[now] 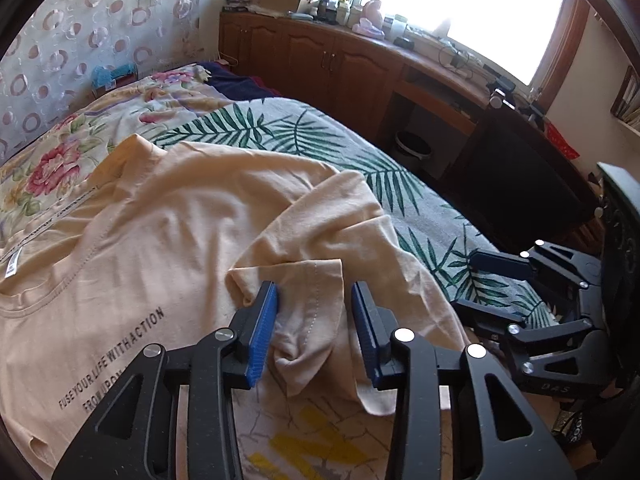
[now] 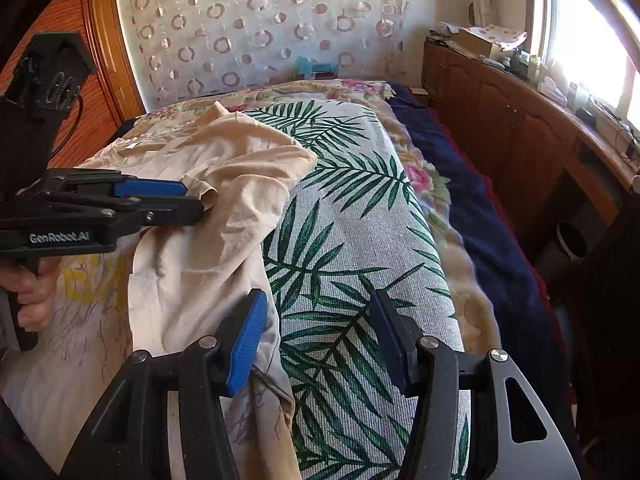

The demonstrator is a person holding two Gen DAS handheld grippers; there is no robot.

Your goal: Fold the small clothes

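The bed (image 2: 360,240) is carrying the work; it is lying under a grey woven cover printed with green palm fronds (image 2: 344,216), with a floral quilt (image 1: 52,160) and a dark blue blanket (image 2: 472,200) showing at the edges. A row of brown wooden cabinets (image 1: 320,52) is running beneath the bright window (image 1: 460,0), and a sheer curtain with ring motifs (image 2: 260,28) is hanging behind the bed.

The peach cotton T-shirt with black printed lettering (image 1: 160,216) is lying spread and rumpled on the bed, neck label toward the floral quilt, with its long axis running roughly away from both cameras. 1 short sleeve (image 1: 308,300) is lying folded over onto the body of the garment.

The left hand-held gripper (image 1: 314,332) is positioned directly over this sleeve. Its 2 blue-padded fingers are standing apart on either side of the sleeve fabric, and nothing is being clamped. The left unit is the nearer one to the sleeve, so a grasp there appears to be the step in hand.

The right hand-held gripper (image 2: 316,344) is hovering at the garment's side edge, fingers wide apart and holding nothing; its left pad (image 2: 246,344) is lying over the shirt edge, the other over the palm cover.
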